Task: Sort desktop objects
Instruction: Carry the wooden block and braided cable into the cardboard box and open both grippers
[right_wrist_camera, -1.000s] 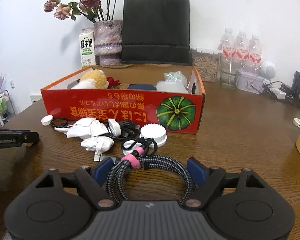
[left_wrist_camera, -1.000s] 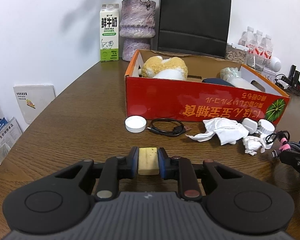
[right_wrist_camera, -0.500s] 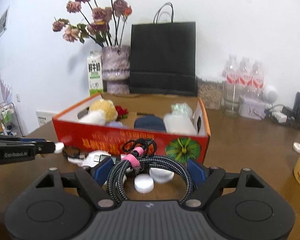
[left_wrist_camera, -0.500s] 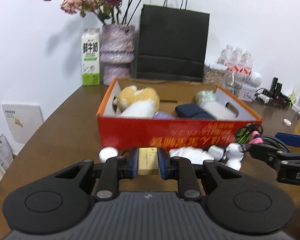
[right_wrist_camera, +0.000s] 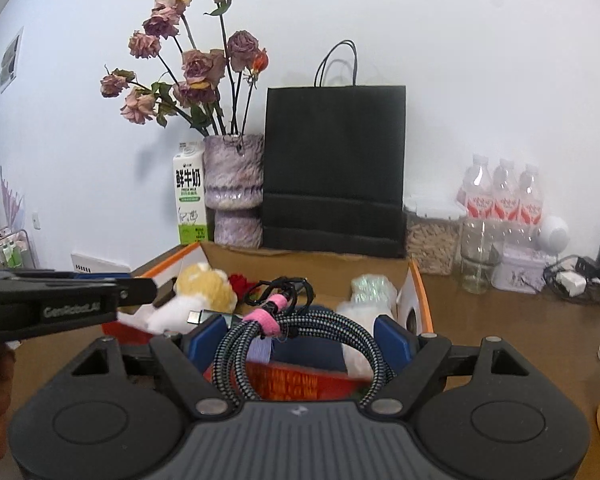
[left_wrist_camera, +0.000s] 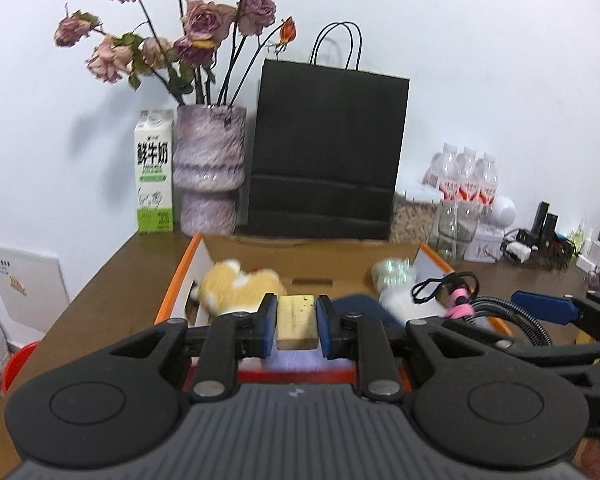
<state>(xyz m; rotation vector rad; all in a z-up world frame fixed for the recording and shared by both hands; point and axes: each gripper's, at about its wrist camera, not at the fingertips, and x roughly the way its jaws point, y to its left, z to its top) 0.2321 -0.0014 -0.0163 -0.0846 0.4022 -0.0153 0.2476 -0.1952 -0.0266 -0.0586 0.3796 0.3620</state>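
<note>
left hand-held gripper (left_wrist_camera: 297, 322) – clamps eraser (left_wrist_camera: 296, 320) | right hand-held gripper (right_wrist_camera: 300, 334) – grips coiled cable (right_wrist_camera: 300, 332)

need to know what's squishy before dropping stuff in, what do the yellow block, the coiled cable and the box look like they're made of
Yellow block: probably rubber or dense foam, matte with dark specks; an eraser, perhaps.
Coiled cable: braided fabric sleeve, black-and-white weave, bound by a pink strap that looks like fabric.
Box: cardboard, brown raw inside, glossy red-orange print outside.

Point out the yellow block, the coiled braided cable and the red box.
yellow block (left_wrist_camera: 297, 322), left wrist view, its top face.
coiled braided cable (right_wrist_camera: 324, 320), right wrist view, top of the coil.
red box (right_wrist_camera: 414, 280), right wrist view, orange right rim.
</note>
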